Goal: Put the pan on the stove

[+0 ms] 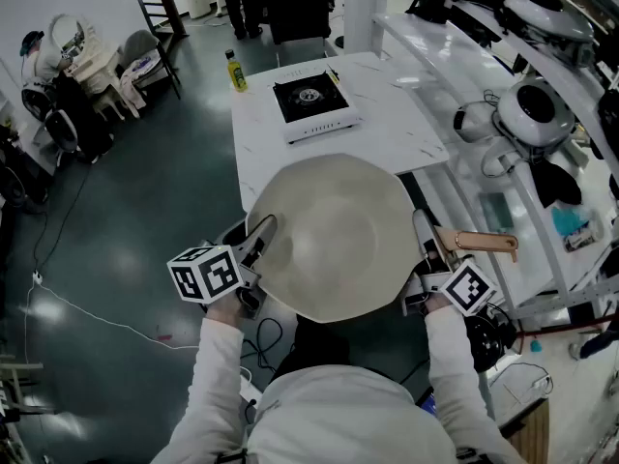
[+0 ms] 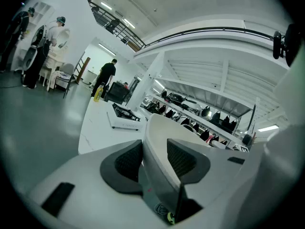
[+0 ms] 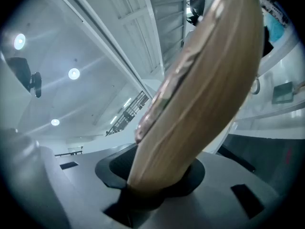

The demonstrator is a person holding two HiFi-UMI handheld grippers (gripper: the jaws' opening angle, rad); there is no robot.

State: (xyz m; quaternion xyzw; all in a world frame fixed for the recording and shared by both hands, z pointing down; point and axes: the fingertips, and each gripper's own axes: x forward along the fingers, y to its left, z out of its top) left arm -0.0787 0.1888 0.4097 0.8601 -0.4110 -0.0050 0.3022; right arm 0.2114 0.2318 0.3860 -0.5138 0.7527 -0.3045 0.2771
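Left gripper [image 2: 155, 160] clamped wide on rim of pan [image 1: 334, 232], one pad each side of the wall. Right gripper [image 3: 157, 173] pinching wooden handle [image 3: 205, 89], which runs slanted across the jaws. Pan cream, broad, shallow, held in air at near end of white table [image 1: 401, 138]. Stove [image 1: 311, 101] farther along table, well apart from pan.

No word, brand or number could be read in any view. The cubes on the left gripper [image 1: 259, 238] and the right gripper [image 1: 424, 232] bore only black-and-white square patterns, no letters. The label on the yellow bottle [image 1: 235, 71], at the upper left of the head view, was too small to make out.
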